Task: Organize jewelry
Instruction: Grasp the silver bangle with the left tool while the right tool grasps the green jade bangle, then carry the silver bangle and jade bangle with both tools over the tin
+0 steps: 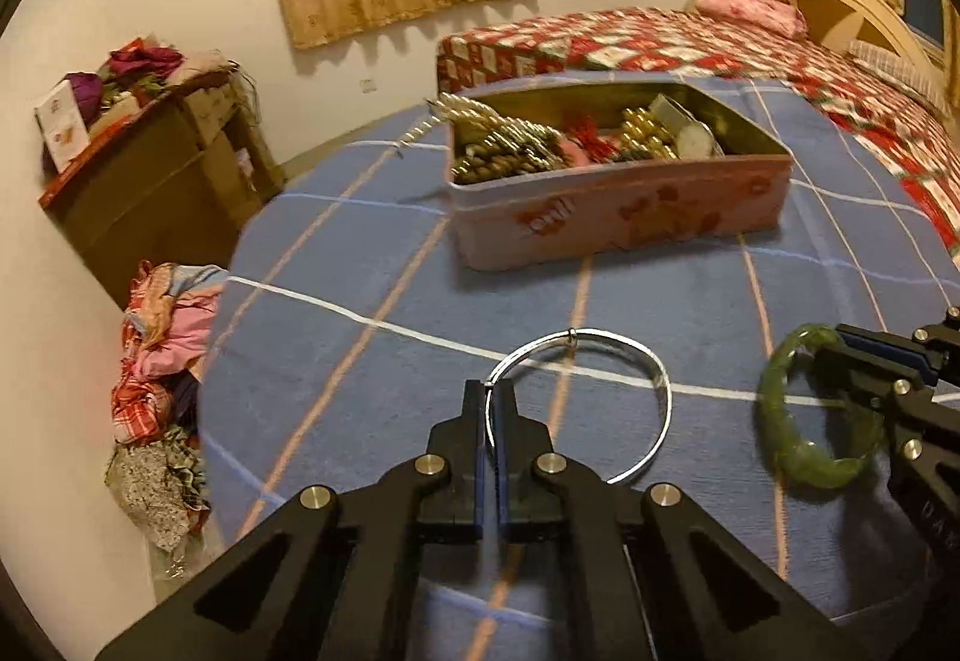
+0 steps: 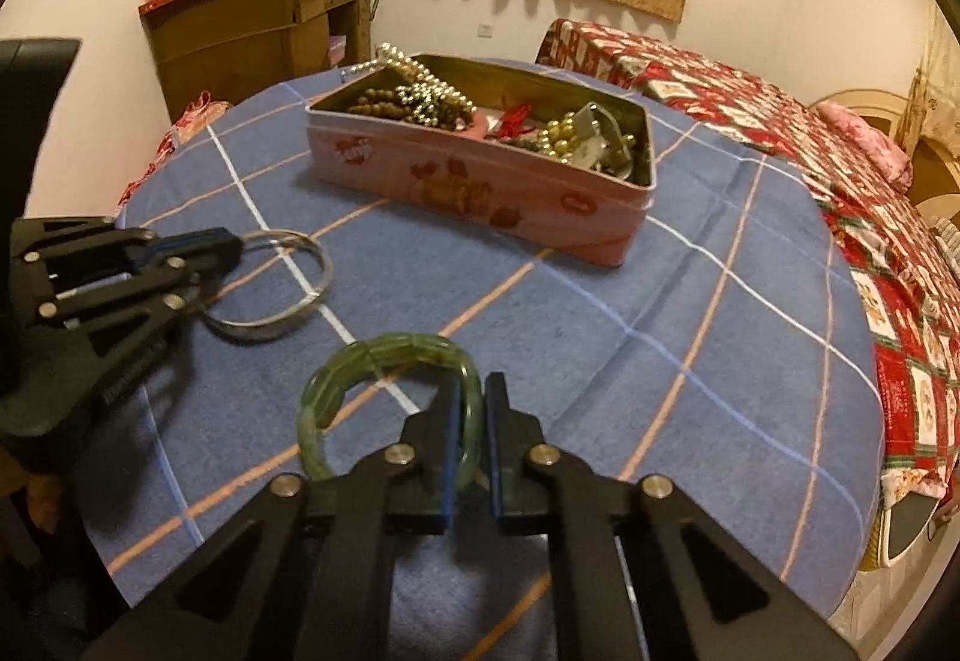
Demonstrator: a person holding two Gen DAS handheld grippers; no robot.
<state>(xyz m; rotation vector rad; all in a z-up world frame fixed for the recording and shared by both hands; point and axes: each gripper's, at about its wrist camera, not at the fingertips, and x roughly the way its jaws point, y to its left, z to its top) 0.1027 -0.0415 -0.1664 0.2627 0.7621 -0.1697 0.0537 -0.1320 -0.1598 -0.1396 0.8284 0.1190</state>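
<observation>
Black jaws of my left gripper (image 1: pixel 493 391) are clamped on the silver bangle's (image 1: pixel 651 379) thin rim; my right gripper (image 2: pixel 474 391) pinches the green bangle (image 2: pixel 384 355), both low over the blue checked cloth (image 2: pixel 690 325). Silver looks light, springy, slippery; green stiff, probably brittle. The pink tin (image 2: pixel 480 187) waits beyond.

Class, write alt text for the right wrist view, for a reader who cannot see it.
The right gripper is shut on a green bangle lying on a blue checked cloth. To its left, the left gripper pinches a silver bangle. Beyond them stands an open pink tin full of beaded jewelry.
</observation>
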